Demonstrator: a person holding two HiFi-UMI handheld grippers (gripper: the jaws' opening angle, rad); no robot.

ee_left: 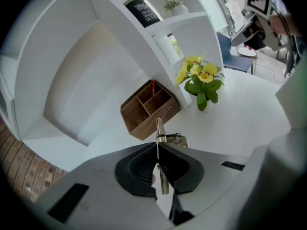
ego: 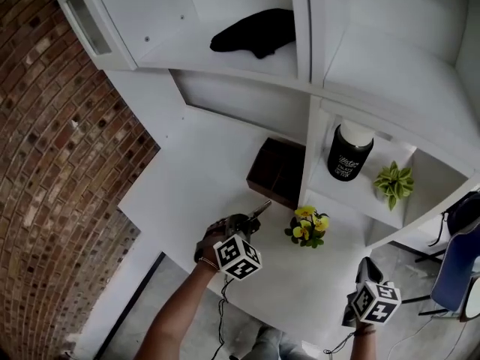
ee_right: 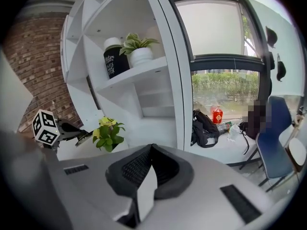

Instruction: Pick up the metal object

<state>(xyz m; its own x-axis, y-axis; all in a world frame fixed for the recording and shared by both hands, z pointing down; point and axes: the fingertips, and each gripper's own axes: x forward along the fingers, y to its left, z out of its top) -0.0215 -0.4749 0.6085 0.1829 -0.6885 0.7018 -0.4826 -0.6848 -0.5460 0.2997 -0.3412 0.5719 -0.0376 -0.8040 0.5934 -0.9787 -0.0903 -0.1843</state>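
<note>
The metal object [ee_left: 159, 130] is pinched between the pads of my left gripper [ee_left: 158, 153]. It is a thin flat strip seen edge-on, sticking out past the jaw tips, with a wider bright piece at its side. In the head view the metal object [ego: 261, 210] shows as a small sliver at the tip of my left gripper [ego: 250, 220], over the middle of the white worktop [ego: 196, 201]. I cannot tell whether it touches the surface.

Just beyond it, toward the back edge, a wooden organiser box [ee_left: 148, 108] with open compartments sits on the worktop against the upright of the white shelf unit [ego: 315, 137]. To the right of the metal object, near the front end of that upright, stands a small plant with yellow flowers [ego: 308, 226].

In the shelf compartment above the plant are a black canister with a white lid [ego: 349, 154] and, to its right, a little green plant [ego: 394, 181]. Higher up, a black cloth [ego: 255, 32] lies on a shelf. A brick wall [ego: 52, 171] runs along the worktop's left side.

My right gripper [ego: 367, 270] hangs off the worktop's right front corner, well apart from the left one. Its jaws are together with nothing between them [ee_right: 150, 151]. A blue chair [ee_right: 272, 143] stands beyond it.
</note>
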